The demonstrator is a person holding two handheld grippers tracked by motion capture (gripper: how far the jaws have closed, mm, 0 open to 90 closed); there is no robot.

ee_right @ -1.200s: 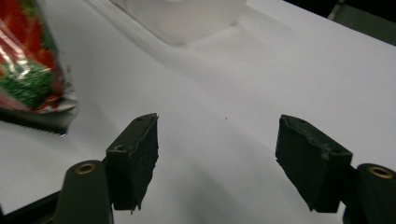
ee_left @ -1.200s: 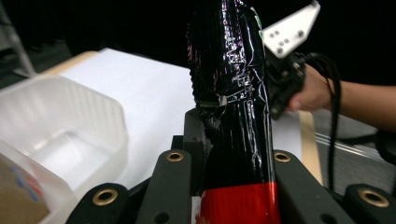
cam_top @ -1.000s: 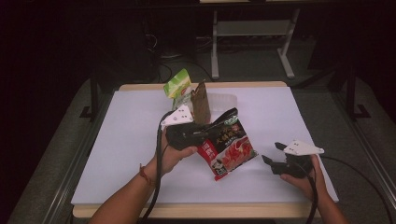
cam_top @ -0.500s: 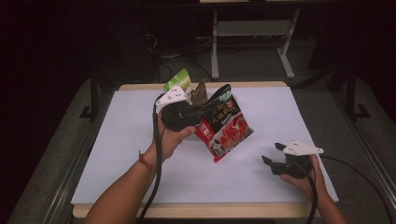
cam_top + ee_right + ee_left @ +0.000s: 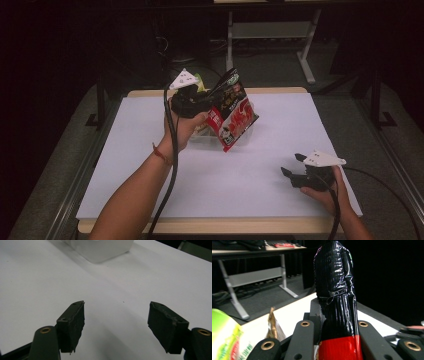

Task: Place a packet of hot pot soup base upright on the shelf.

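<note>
Down near the front edge of the table (image 5: 150,200), the right gripper (image 5: 294,166) rests with its jaws wide apart, holding nothing. Farther back, the left gripper (image 5: 227,82) is clamped on a red and black snack bag (image 5: 234,116), held up above a clear box (image 5: 100,248).

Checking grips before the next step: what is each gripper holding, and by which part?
The left gripper pinches the red and black snack bag by its top edge, lifted off the table. The right gripper holds nothing; its fingers stand open.
</note>
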